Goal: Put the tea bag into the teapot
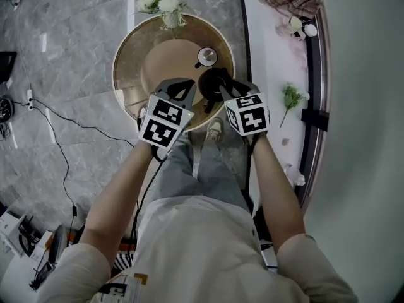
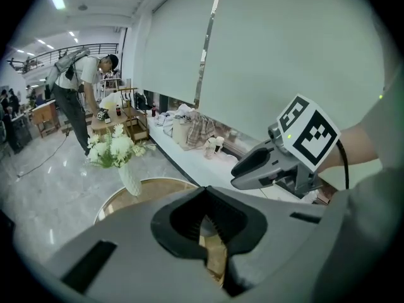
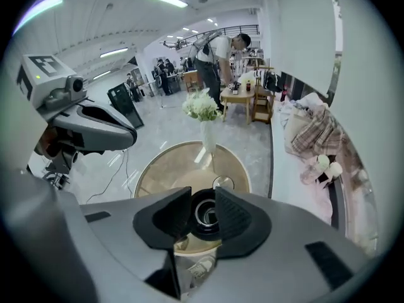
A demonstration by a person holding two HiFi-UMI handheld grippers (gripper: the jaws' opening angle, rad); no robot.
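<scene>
Head view: black teapot [image 1: 211,79] at the near edge of the round table [image 1: 123,55]; no tea bag visible anywhere.
Left gripper view: left gripper [image 2: 205,197] closed, apparently empty.
Right gripper view: right gripper [image 3: 201,213] open, empty, above the teapot mouth. Possible risk: bag caught on the rim, slipping out.

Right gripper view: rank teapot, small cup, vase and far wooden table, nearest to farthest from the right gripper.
1. teapot: below the right gripper, seen between its open jaws.
2. small cup: just beyond it, slightly right.
3. vase: at the round table's far rim.
4. wooden table: across the floor, a person bending over it.
</scene>
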